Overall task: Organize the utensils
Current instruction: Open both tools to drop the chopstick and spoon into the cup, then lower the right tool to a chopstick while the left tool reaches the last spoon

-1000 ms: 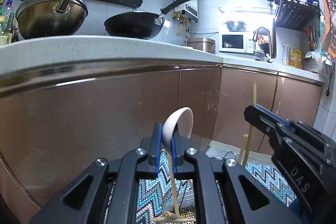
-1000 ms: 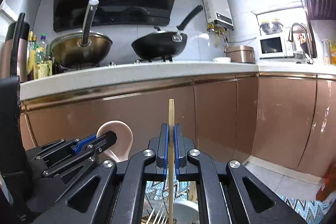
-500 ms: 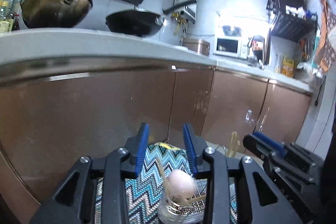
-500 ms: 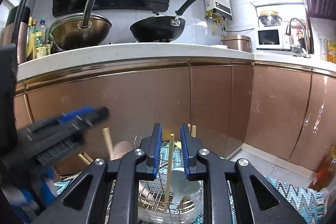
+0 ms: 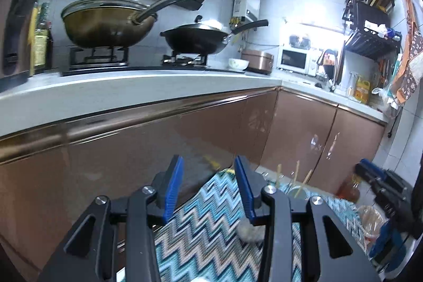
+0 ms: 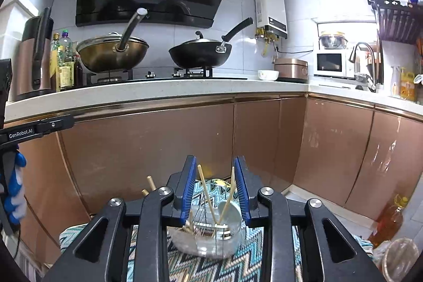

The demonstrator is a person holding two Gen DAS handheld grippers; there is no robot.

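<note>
— Blue-padded fingers on the right gripper: how do they stand?
— Spread apart, gripping nothing. Past them sits the wire utensil holder on the zigzag mat, with chopsticks and a pale spoon standing in it.
— And the left gripper?
— Fingers apart too, empty, over the same mat. Chopstick tips poke up just right of it, near the mat's far edge.
</note>
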